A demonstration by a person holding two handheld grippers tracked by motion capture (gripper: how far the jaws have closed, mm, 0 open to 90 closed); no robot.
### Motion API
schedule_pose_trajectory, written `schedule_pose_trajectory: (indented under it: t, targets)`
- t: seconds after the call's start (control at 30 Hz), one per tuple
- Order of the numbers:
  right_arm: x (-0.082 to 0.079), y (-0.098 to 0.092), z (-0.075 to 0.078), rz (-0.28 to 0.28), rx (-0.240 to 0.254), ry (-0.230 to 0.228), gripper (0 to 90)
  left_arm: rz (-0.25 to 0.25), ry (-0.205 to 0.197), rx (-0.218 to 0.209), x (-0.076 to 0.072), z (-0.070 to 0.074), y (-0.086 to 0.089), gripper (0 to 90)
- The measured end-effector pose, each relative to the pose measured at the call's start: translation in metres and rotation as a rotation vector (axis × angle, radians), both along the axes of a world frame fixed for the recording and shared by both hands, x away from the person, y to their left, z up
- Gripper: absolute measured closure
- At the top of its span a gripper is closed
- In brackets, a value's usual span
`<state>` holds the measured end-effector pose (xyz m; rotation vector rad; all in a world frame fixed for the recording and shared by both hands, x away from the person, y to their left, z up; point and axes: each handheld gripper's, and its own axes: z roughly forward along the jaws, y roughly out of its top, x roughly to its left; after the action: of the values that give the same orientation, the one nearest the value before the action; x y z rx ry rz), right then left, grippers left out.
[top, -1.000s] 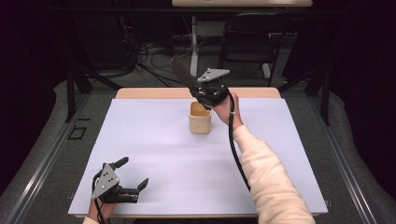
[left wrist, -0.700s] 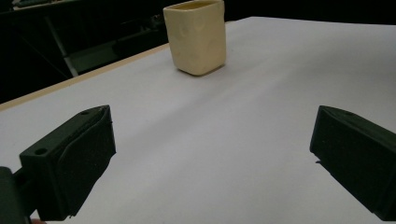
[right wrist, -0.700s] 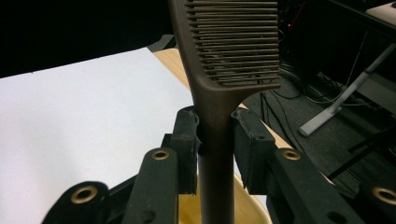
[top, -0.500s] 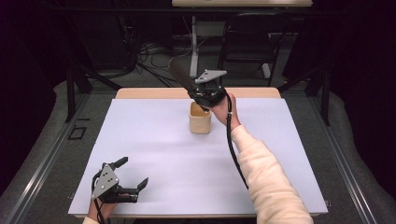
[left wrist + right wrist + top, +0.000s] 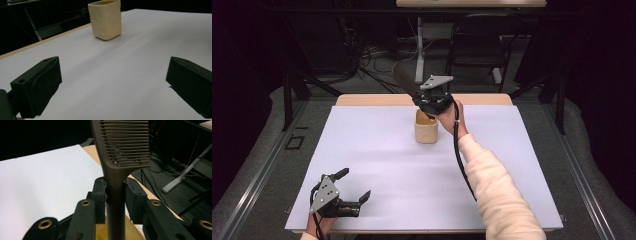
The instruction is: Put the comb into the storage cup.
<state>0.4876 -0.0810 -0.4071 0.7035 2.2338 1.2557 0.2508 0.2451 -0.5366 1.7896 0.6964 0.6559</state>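
Presently: brown comb clamped by its handle in the right gripper, tail over the cream cup (left gripper released, idle); risk: tail catches rim, tipping cup.

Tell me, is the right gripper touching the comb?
Touching. The right gripper view shows the right gripper with both pads pressed against the comb handle.
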Motion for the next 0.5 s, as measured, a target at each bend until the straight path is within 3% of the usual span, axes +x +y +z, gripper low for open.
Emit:
schedule_pose_trajectory:
  t: [0.5]
  targets:
    - [0.0042, 0.0030, -0.0102, -0.005, -0.011, 0.012, 71.2, -0.001, 0.000, 0.008, 0.0003, -0.0002, -0.0001, 0.1]
